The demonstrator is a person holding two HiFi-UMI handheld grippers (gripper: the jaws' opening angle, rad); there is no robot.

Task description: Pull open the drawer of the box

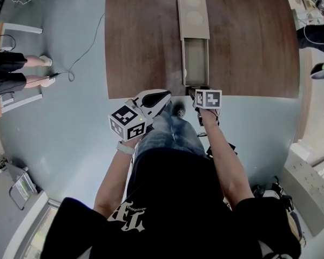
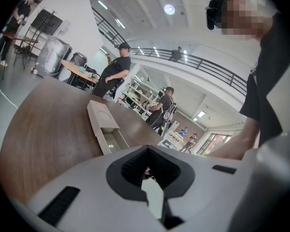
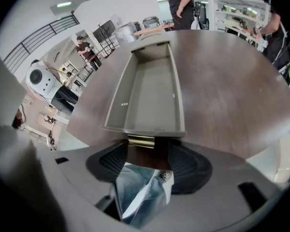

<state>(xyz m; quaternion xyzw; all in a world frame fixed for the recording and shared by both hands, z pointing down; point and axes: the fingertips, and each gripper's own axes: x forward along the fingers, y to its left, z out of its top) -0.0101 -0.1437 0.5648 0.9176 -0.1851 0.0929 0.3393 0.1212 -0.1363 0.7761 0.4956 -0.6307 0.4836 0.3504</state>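
Observation:
A long grey-beige box point(image 1: 193, 15) lies on the brown table point(image 1: 248, 47), and its drawer point(image 1: 196, 63) stands pulled far out toward the near table edge, empty inside. My right gripper point(image 1: 197, 91) points steeply down at the drawer's front end. In the right gripper view the brass handle point(image 3: 141, 140) lies between the spread pads point(image 3: 111, 161) of the right gripper point(image 3: 147, 149), which do not press on it. My left gripper point(image 1: 163, 97) hovers off the table edge, left of the drawer, with jaws together and empty. The left gripper view shows that gripper point(image 2: 147, 151) with the box point(image 2: 100, 117) well ahead.
A seated person's legs point(image 1: 21, 69) and a cable point(image 1: 81, 58) on the floor are off to the left. Several people point(image 2: 113, 74) stand beyond the table's far side. Shelving and equipment point(image 1: 313, 188) sit on the right.

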